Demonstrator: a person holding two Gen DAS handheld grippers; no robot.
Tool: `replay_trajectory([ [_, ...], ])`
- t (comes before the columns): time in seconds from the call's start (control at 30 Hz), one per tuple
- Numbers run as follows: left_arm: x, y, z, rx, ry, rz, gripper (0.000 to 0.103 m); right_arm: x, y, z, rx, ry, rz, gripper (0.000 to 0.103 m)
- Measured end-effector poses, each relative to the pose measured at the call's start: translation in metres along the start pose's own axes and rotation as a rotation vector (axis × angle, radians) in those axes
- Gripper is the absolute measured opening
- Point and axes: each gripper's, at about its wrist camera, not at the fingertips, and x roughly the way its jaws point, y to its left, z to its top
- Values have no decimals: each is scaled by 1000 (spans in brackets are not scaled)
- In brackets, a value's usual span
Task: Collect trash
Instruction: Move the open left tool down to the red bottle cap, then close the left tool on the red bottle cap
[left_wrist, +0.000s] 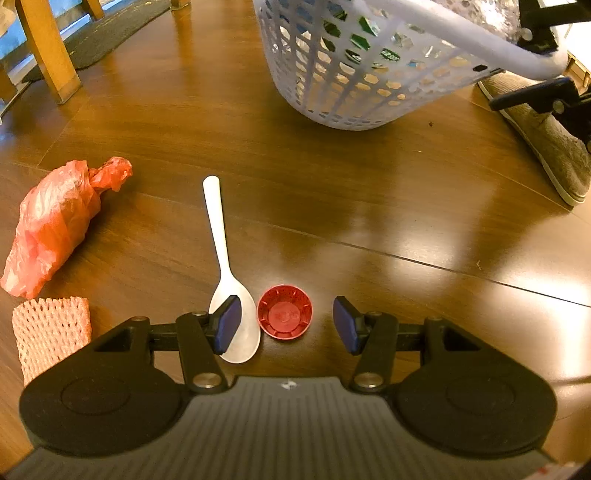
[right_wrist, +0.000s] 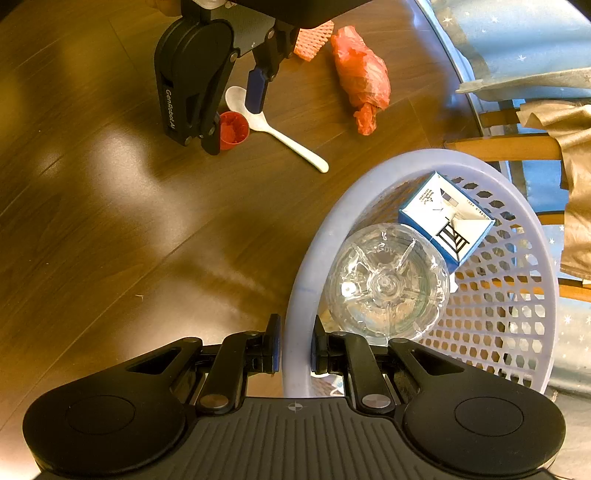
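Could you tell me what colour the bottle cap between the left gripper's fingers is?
The bottle cap is red, clearest in the left wrist view.

This looks like a room in a home. The floor (left_wrist: 332, 192) is of dark, glossy wood-pattern boards. At the upper left of the left wrist view stand wooden furniture legs (left_wrist: 48, 51) beside a dark mat (left_wrist: 110, 33). A pale plastic laundry-style basket (right_wrist: 517, 295) sits on the floor, and at the right edge a grey slipper (left_wrist: 546, 147) shows.
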Motion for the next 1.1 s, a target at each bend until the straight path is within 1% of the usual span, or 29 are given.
replay_trajectory([
  [0.2,4,0,1,-10,1,0,47,0,0,1,0,3,1,10],
  [0.37,8,-1,0,-10,13,-4,37,1,1,2,2,6,4,10],
  [0.53,10,-1,0,-6,14,-4,34,1,1,3,0,6,3,10],
  [0.67,10,-1,0,-5,15,-5,29,3,2,2,-6,9,1,10],
  [0.9,7,-2,0,-3,9,-12,28,6,0,0,-6,13,-2,10],
  [1.1,-6,-1,3,-14,-6,-20,28,7,1,-1,-8,14,-3,10],
])
